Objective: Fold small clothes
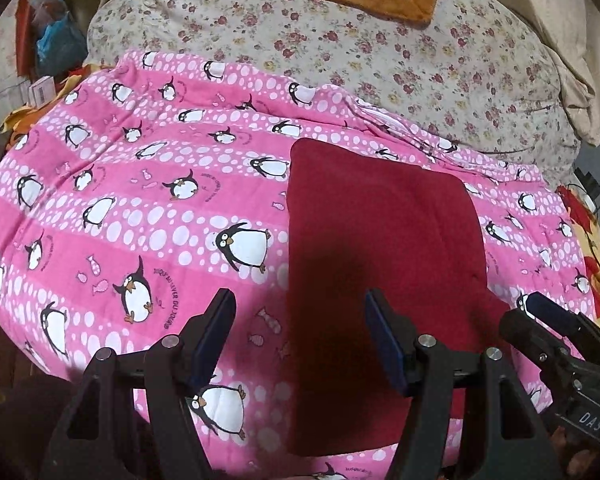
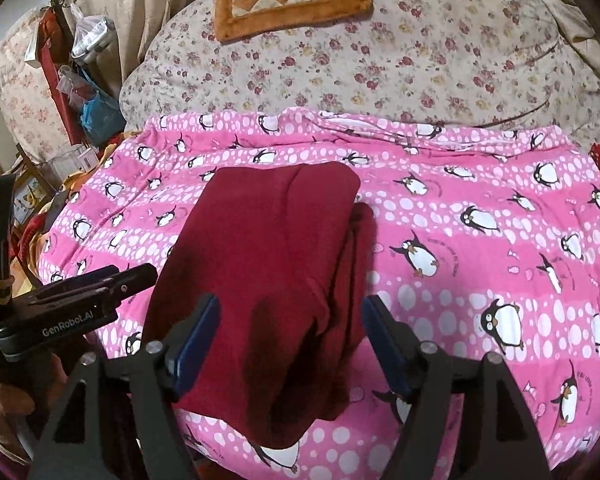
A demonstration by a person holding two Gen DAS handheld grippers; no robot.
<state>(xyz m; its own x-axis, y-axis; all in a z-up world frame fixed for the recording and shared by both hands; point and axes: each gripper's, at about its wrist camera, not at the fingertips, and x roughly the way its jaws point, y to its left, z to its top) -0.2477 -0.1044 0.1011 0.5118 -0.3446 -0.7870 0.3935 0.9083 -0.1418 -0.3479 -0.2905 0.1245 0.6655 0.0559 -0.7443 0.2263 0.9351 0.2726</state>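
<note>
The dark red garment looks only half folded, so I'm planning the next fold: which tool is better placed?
Right, probably. The right tool straddles the dark red garment, open. The left tool sits at its edge, mostly over the penguin blanket.

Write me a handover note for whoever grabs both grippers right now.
Left gripper: open, nothing between its fingers, above the near edge of the dark red fleece garment.
Right gripper: open, holding nothing, over the same garment.
Garment lies folded into a long narrow strip on the pink penguin-print blanket.
Done: lengthwise fold.
Left: probably fold it across, near end to far end.
</note>
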